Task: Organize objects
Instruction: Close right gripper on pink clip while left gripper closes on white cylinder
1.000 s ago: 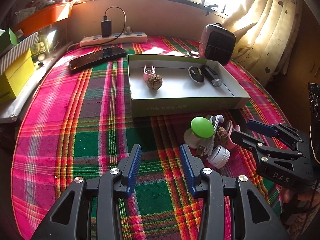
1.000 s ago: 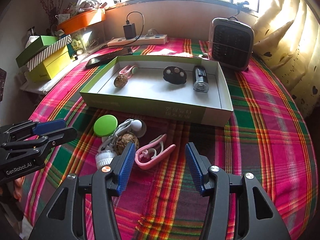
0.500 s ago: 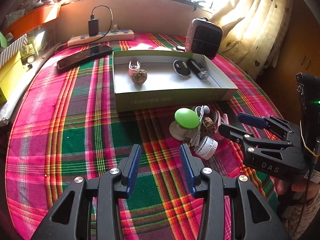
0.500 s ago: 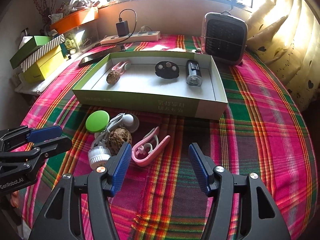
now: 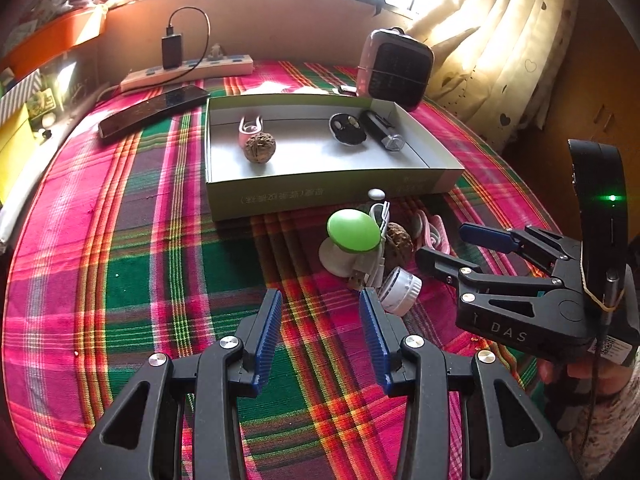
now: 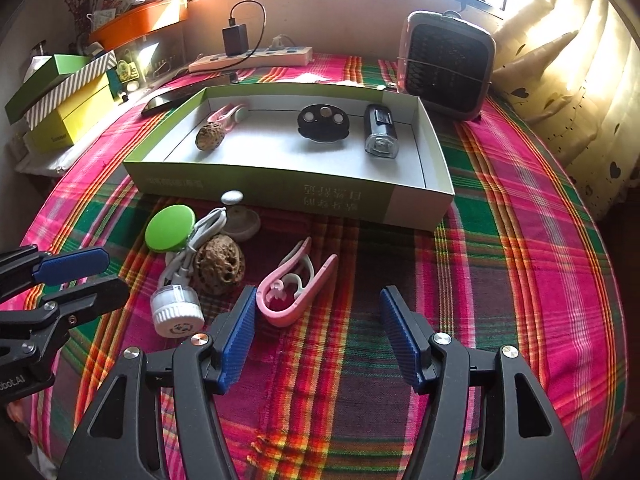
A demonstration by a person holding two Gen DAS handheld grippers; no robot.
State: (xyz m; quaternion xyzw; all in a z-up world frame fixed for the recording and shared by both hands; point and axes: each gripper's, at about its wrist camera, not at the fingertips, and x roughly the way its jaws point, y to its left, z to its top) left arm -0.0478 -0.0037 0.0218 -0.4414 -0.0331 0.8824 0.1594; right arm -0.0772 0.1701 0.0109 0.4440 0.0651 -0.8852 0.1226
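A green-sided cardboard box (image 6: 256, 186) (image 5: 320, 196) on the plaid cloth holds a walnut (image 6: 208, 136), a pink clip (image 6: 230, 114), a black disc (image 6: 323, 123) and a small black torch (image 6: 381, 136). In front of it lies a pile: a green-capped round thing (image 6: 170, 227) (image 5: 353, 230), a white cable (image 6: 192, 252), a walnut (image 6: 219, 266), a white cap (image 6: 176, 310) (image 5: 400, 290) and a pink clip (image 6: 294, 286). My right gripper (image 6: 316, 338) is open and empty just short of the pink clip. My left gripper (image 5: 320, 330) is open and empty near the white cap.
A small heater (image 6: 448, 66) stands behind the box. A power strip with a charger (image 6: 252, 58) and a dark phone (image 5: 154, 110) lie at the back left. Green and yellow boxes (image 6: 60, 104) are stacked at the far left. A curtain (image 6: 580, 80) hangs on the right.
Both grippers have moved forward towards the pile, which now looks larger and nearer. My right gripper's jaws have opened wider. The left view has swung a little to the right.
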